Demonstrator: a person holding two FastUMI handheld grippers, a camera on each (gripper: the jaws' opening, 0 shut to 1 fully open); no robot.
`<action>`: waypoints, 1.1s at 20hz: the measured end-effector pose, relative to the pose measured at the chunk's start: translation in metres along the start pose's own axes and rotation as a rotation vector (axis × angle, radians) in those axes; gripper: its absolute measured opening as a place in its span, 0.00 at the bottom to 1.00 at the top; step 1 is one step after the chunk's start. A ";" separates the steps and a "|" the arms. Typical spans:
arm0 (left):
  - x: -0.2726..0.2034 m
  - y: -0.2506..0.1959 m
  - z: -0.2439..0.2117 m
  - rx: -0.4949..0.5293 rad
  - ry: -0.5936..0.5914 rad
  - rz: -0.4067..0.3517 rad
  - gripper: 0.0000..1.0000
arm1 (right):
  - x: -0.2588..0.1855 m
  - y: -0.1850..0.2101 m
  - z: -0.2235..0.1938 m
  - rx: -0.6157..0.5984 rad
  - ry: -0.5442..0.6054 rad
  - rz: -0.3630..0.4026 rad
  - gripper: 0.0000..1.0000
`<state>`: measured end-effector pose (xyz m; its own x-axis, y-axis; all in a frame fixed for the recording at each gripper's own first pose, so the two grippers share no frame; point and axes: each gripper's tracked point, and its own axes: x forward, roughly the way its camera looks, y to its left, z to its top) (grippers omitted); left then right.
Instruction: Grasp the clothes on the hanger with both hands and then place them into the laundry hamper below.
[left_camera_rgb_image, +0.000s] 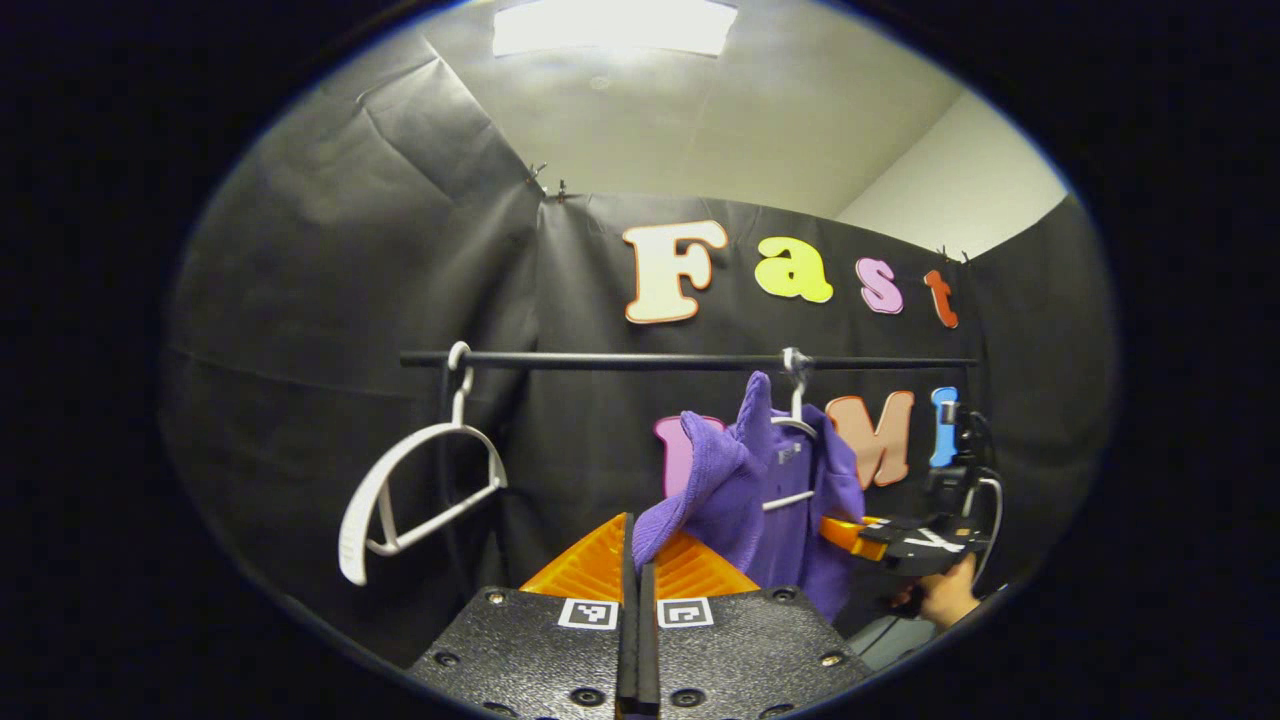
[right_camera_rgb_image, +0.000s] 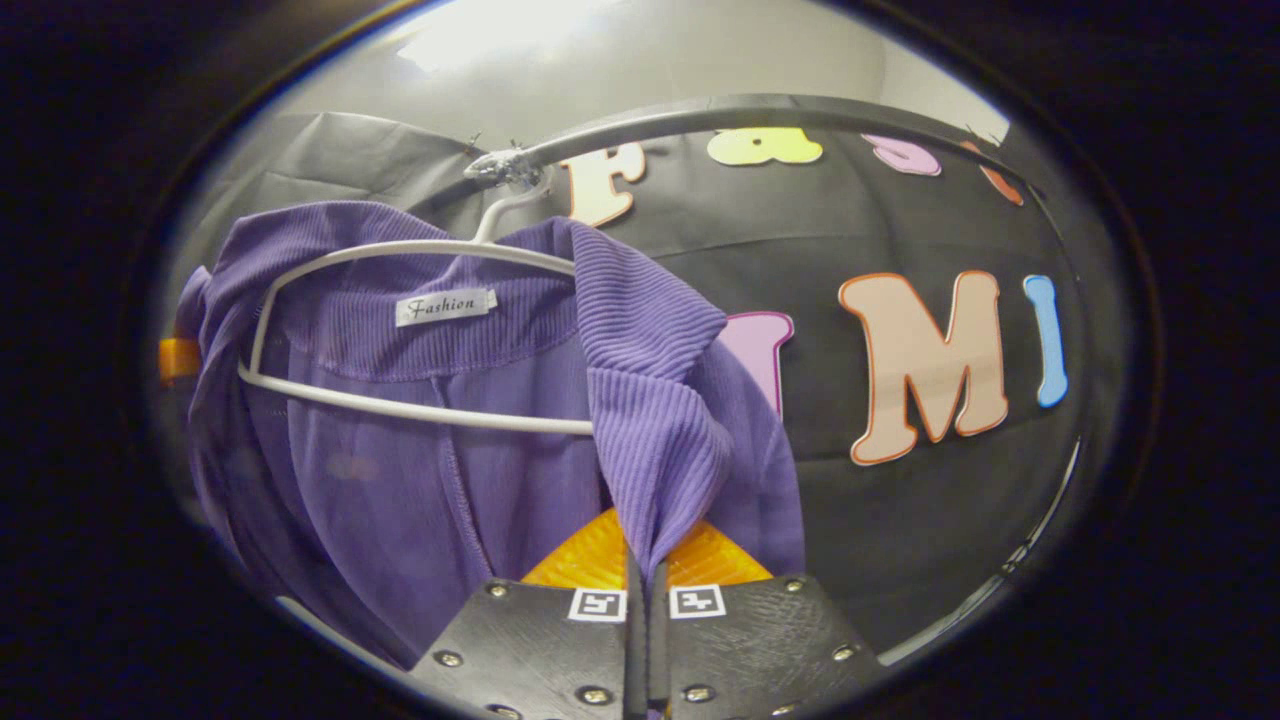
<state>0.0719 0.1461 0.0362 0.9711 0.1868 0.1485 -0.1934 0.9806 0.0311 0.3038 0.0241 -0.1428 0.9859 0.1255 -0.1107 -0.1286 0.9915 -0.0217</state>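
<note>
Garment: the purple ribbed top (right_camera_rgb_image: 420, 420) hangs on a white hanger (right_camera_rgb_image: 400, 405) hooked over the black rail (right_camera_rgb_image: 760, 108), in front of the booth's black wall; in the left gripper view it sits toward the rail's right end.

Left gripper (left_camera_rgb_image: 636, 560): its two fingers are pressed together on a fold of the purple top's fabric, which bunches up and runs back to the hanger.

Right gripper (right_camera_rgb_image: 647, 575): its fingers are clamped on a ribbed edge of the same top, pulled down off the hanger's shoulder. In the left gripper view it sits just beside the garment's far side, held by a hand (left_camera_rgb_image: 950, 595).

Spare hanger (left_camera_rgb_image: 420, 490): a bare white one hangs tilted at the left end of the rail, well apart from the work.

Hamper: by the task it lies below.

Risk, snag: most of the top is draped over the hanger, with the neck across its bar. Pulling straight down could, I judge, drag the hanger along or swing it off the rail.

Risk, thin hold: each gripper pinches only a small fold. The knit may stretch or slip out under load, dropping one side.

Risk, uneven pull: if the two hands move at different rates, the cloth could twist round the hook.

Risk, aim: a blind release may miss the hamper.
</note>
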 end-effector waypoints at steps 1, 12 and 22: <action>0.003 0.014 0.004 0.029 -0.011 0.044 0.00 | -0.003 -0.006 0.013 0.007 -0.041 -0.030 0.01; 0.047 0.042 0.026 0.066 -0.059 0.140 0.01 | -0.018 -0.067 0.092 -0.036 -0.201 -0.275 0.01; 0.084 0.050 0.053 0.118 -0.104 0.182 0.00 | -0.002 -0.092 0.133 -0.183 -0.228 -0.361 0.02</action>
<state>0.1365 0.2079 0.1024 0.9005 0.3465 0.2628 -0.3845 0.9166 0.1093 0.3280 -0.0623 -0.0084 0.9669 -0.2015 0.1565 0.2304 0.9532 -0.1956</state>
